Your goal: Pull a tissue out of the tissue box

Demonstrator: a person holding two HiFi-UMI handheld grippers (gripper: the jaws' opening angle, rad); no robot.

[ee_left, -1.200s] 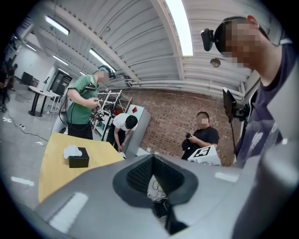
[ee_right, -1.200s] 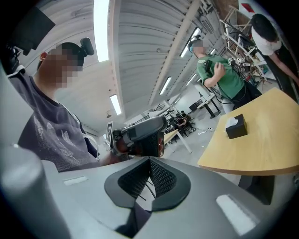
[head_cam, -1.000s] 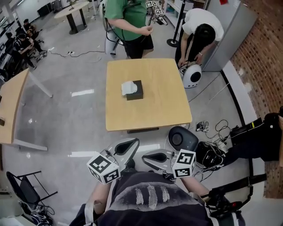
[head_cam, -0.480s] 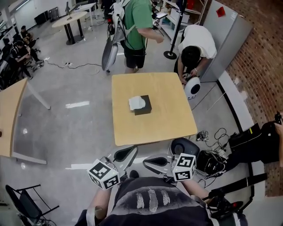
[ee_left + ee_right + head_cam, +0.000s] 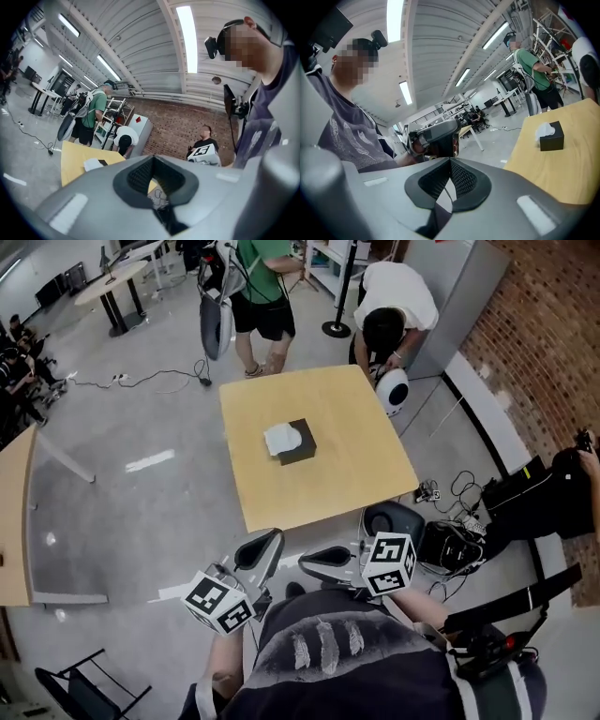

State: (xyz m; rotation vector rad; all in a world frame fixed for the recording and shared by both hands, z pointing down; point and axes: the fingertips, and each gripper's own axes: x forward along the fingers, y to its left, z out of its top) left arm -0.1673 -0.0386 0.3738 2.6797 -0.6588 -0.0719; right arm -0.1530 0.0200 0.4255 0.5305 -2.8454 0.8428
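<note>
While the left gripper and right gripper hang shut and empty short of the table's near edge, the tissue box sits mid-table, well apart, its tissue likely light, soft and easily torn, best pinched at its raised white tuft.

Brick wall — glossy grey floor

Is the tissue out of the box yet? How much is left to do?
Nothing is done yet. The tissue sticks up from the box in the middle of the table. Nothing is in hand: the left gripper and right gripper are both shut and empty, held short of the table. Left to do: reach the box, pinch the tissue and pull it free.
</note>
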